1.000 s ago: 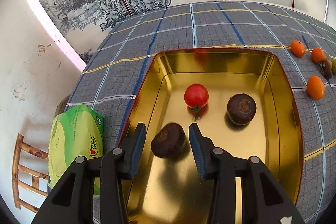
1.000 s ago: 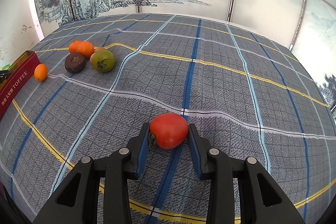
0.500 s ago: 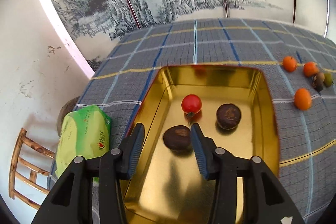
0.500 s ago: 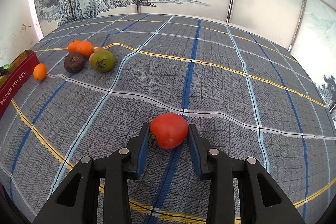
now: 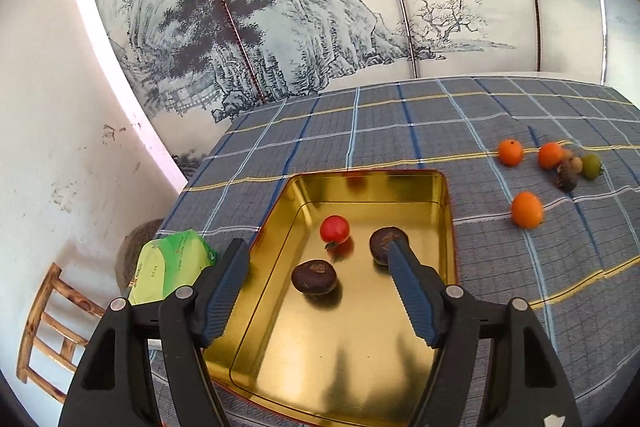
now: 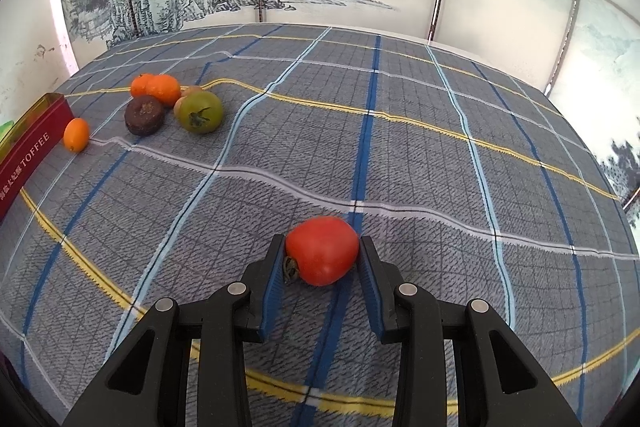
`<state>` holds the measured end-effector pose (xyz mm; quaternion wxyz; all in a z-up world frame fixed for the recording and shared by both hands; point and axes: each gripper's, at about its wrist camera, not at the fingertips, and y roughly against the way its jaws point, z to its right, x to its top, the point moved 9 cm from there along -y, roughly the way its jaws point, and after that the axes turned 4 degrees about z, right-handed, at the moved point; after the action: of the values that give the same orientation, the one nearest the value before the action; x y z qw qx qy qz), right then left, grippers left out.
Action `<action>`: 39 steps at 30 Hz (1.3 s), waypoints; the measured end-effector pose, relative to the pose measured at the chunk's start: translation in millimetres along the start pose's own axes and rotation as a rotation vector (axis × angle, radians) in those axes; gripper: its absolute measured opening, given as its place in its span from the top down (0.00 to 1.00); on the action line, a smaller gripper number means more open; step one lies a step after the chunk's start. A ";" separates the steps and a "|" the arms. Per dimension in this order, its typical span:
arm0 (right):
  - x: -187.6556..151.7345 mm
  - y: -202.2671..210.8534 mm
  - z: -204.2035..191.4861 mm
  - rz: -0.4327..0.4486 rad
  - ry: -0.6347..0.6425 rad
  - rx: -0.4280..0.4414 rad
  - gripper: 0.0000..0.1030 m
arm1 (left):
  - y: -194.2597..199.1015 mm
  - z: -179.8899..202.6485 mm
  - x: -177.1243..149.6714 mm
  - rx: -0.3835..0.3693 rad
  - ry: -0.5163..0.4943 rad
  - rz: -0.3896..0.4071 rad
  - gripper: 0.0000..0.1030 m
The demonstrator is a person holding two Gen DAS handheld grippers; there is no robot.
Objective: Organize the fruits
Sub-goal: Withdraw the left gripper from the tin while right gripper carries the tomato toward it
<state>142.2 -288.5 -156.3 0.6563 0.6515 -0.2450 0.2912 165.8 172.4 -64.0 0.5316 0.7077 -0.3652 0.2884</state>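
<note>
Currently the left claw [image 5: 316, 247] is spread wide and holds nothing, hovering above the near end of the gold tin [image 5: 448, 223]. 3 fruits sit inside the tin: a small red tomato [image 5: 334, 228] toward the middle, a dark brown fruit [image 5: 314, 277] nearer the claw, and a 2nd dark fruit [image 5: 382, 243] to the right, partly hidden behind the claw's right fingertip [image 5: 396, 255]. None of the 3 touches the claw as far as the view shows.

Right claw [image 6: 322, 247] is pinching the big red tomato [image 6: 322, 255], both blue pads against its sides, stem end turned toward the left pad. Whether the tomato is touching the checked tablecloth [image 6: 440, 147] or just above it, can't tell.

Loose fruit on the tabletop, right wrist view: kumquat [image 6: 76, 135] just beside the tin's red "TOFFEE" wall [image 6: 28, 163]; farther back a cluster with 2 oranges [image 6: 158, 87], a dark brown fruit [image 6: 143, 115] and a green tomato [image 6: 200, 111], packed close together. Another small fruit sits behind the green tomato, too hidden to identify. That cluster is well apart from the right claw.

Off the tabletop's left edge, left wrist view: green packet [image 5: 168, 267] and a wooden chair [image 5: 48, 327].
</note>
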 end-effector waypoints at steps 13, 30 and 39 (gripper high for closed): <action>-0.3 22.8 -49.5 0.000 0.050 0.055 0.65 | 2.5 -2.3 -6.5 -0.001 0.036 0.040 0.33; 48.8 68.8 -196.8 0.088 0.231 0.266 0.65 | 8.4 -17.8 -11.3 -0.002 0.072 0.058 0.29; 65.1 76.3 -259.5 0.101 0.280 0.368 0.65 | 14.0 -36.3 -15.4 0.025 0.090 0.070 0.25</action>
<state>119.9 -26.9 -64.4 0.5388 0.7002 -0.1265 0.4509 144.8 208.3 -58.9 0.5283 0.6873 -0.3619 0.3428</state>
